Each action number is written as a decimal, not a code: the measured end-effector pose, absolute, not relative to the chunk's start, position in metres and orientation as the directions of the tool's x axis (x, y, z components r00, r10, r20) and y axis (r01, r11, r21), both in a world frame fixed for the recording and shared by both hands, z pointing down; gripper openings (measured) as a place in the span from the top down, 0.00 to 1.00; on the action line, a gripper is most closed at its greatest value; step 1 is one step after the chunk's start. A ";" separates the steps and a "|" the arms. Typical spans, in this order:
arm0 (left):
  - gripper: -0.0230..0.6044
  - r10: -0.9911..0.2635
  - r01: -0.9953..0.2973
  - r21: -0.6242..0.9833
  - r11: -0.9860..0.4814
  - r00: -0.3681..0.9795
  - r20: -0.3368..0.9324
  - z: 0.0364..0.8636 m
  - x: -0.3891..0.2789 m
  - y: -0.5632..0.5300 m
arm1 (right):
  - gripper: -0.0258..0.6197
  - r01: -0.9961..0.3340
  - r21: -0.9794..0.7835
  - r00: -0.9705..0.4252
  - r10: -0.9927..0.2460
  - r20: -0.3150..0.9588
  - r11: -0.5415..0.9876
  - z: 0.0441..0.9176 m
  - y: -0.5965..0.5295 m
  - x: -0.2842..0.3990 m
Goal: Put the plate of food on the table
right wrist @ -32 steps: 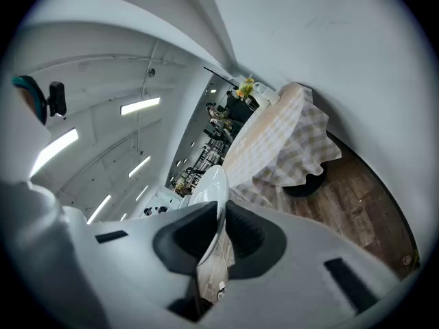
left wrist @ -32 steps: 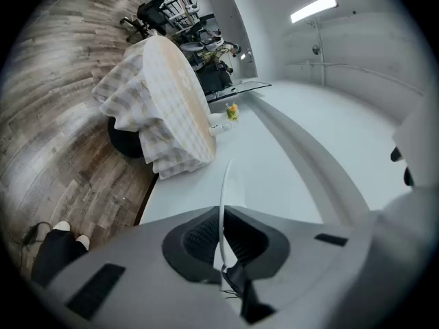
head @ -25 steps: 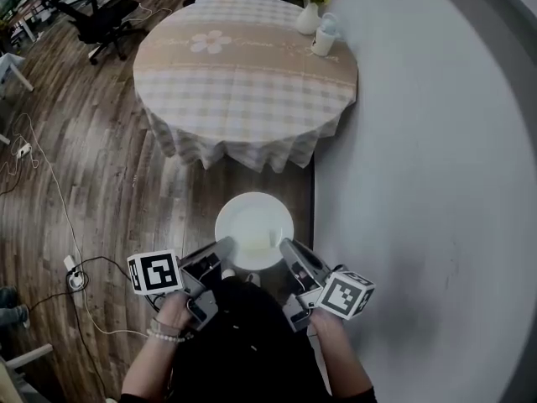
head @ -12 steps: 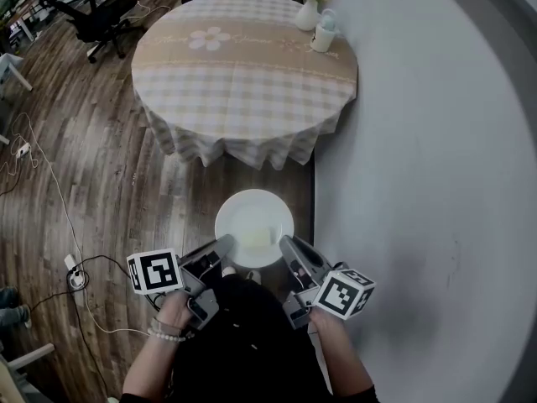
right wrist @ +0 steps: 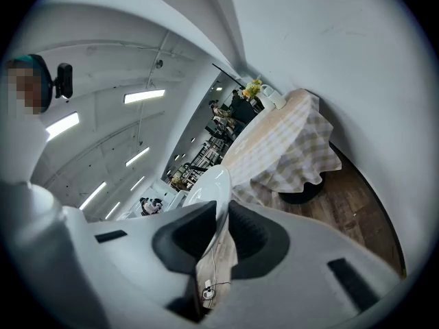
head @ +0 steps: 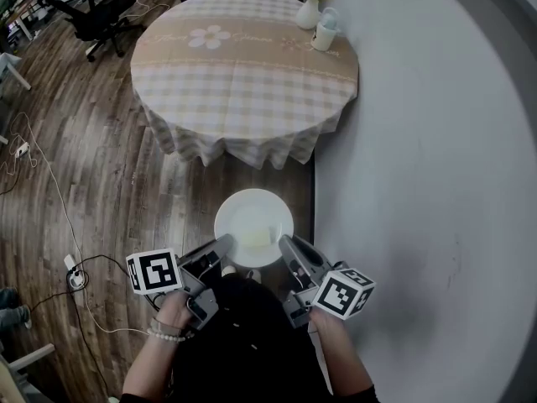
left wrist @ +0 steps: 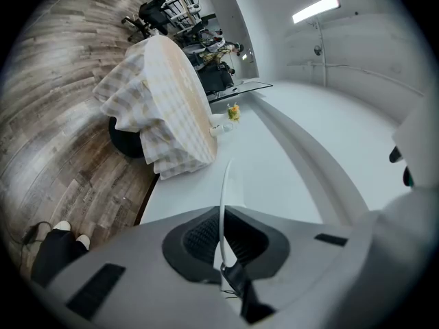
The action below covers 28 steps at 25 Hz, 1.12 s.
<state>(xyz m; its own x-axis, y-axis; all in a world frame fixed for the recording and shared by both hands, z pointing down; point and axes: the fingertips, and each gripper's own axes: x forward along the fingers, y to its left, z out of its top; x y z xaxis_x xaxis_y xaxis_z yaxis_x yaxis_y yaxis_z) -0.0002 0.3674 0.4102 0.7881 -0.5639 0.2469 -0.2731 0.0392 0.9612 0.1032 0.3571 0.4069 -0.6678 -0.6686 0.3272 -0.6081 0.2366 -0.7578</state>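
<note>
A white plate (head: 253, 223) with a pale piece of food (head: 256, 238) on it hangs level above the wooden floor, held from both sides. My left gripper (head: 225, 247) is shut on its near-left rim, my right gripper (head: 285, 243) on its near-right rim. In the left gripper view the plate (left wrist: 223, 190) shows edge-on, pinched between the dark pads of the left gripper (left wrist: 221, 233). The right gripper view shows the plate's rim (right wrist: 212, 187) clamped in the right gripper (right wrist: 221, 233). The round table (head: 243, 65) with a checked cloth stands ahead, beyond the plate.
A vase of flowers (head: 310, 7) and a white cup (head: 324, 34) stand at the table's far right. A white curved wall (head: 419, 183) runs along the right. An office chair (head: 92, 15) is at the far left; cables and a power strip (head: 74, 272) lie on the floor at left.
Almost nothing differs: the table has shifted very slightly in the head view. Both grippers keep the same hold on the plate.
</note>
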 end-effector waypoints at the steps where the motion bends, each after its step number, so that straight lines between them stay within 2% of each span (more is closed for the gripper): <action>1: 0.95 -0.561 -0.284 0.959 0.024 0.790 0.248 0.411 -0.002 0.366 | 0.92 -0.609 -0.756 -0.667 -0.669 0.326 0.239 0.407 0.357 0.102; 8: 0.95 -0.568 -0.231 0.969 0.090 0.787 0.240 0.405 -0.004 0.364 | 0.92 -0.623 -0.741 -0.661 -0.675 0.328 0.251 0.404 0.352 0.097; 12: 0.95 -0.553 -0.290 0.957 -0.001 0.798 0.241 0.411 -0.012 0.357 | 0.92 -0.622 -0.744 -0.658 -0.679 0.327 0.244 0.404 0.349 0.094; 19: 0.95 -0.567 -0.221 0.970 0.099 0.789 0.237 0.403 -0.014 0.355 | 0.92 -0.615 -0.751 -0.656 -0.684 0.319 0.240 0.403 0.343 0.086; 28: 0.95 -0.551 -0.218 0.971 0.095 0.801 0.233 0.401 -0.027 0.349 | 0.92 -0.592 -0.776 -0.647 -0.703 0.295 0.219 0.401 0.337 0.073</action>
